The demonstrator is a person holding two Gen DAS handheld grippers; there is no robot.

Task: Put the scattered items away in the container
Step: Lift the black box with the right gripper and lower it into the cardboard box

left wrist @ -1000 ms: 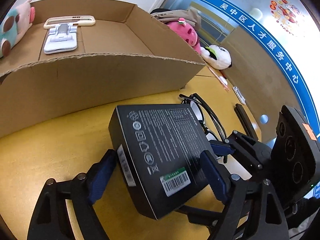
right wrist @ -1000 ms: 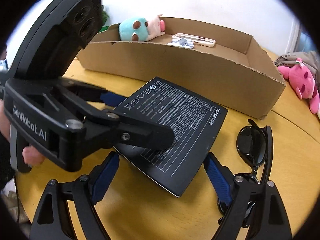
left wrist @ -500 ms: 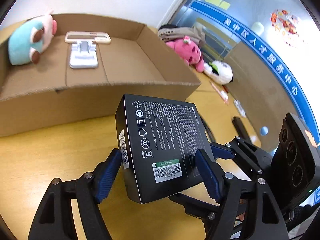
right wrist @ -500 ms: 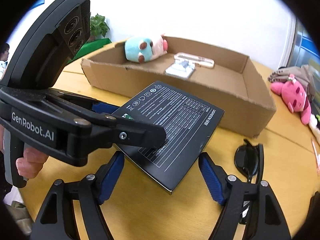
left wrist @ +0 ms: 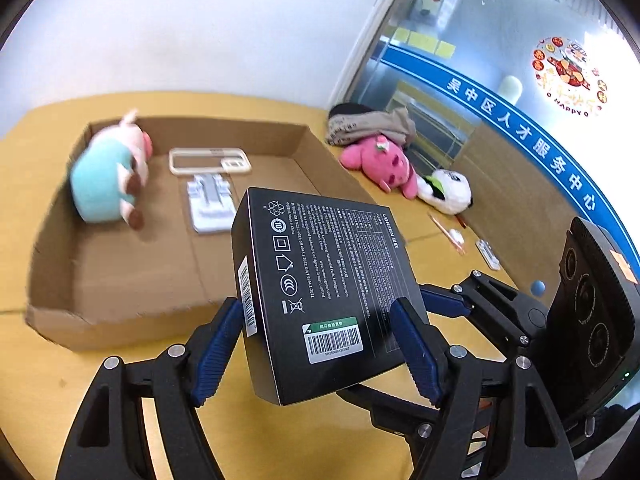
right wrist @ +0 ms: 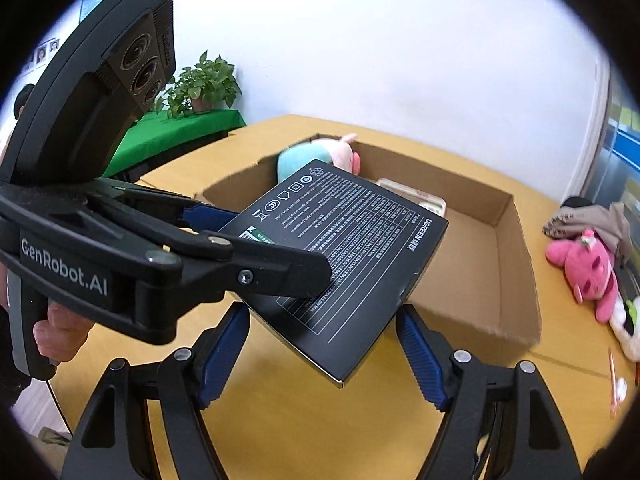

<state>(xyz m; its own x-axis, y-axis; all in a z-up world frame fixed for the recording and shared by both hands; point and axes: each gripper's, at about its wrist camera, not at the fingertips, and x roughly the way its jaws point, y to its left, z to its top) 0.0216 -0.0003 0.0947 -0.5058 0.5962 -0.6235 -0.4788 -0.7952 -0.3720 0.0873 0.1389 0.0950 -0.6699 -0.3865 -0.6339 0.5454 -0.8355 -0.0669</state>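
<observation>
A flat black product box point(left wrist: 320, 280) hangs in the air above the yellow table, tilted, in front of the open cardboard box point(left wrist: 60, 280). My left gripper point(left wrist: 318, 308) is shut on its two long sides near the barcode end. My right gripper point(right wrist: 322, 312) is shut across the near corner of the black box point(right wrist: 344, 248). In the right wrist view my left gripper point(right wrist: 268, 240) clamps it from the left. The cardboard box point(right wrist: 516, 280) holds a teal and pink plush point(left wrist: 104, 184), a white phone stand point(left wrist: 210, 204) and a cream frame point(left wrist: 208, 160).
To the right of the cardboard box lie a pink plush point(left wrist: 380, 164), a panda plush point(left wrist: 444, 192), folded clothes point(left wrist: 368, 124) and a pen point(left wrist: 444, 232). A person's hand point(right wrist: 56, 332) grips the left handle. A potted plant point(right wrist: 200, 88) stands behind the table.
Both grippers have closed on the black box and raised it off the table. The cardboard box's inside now shows from above, and the sunglasses have left the view.
</observation>
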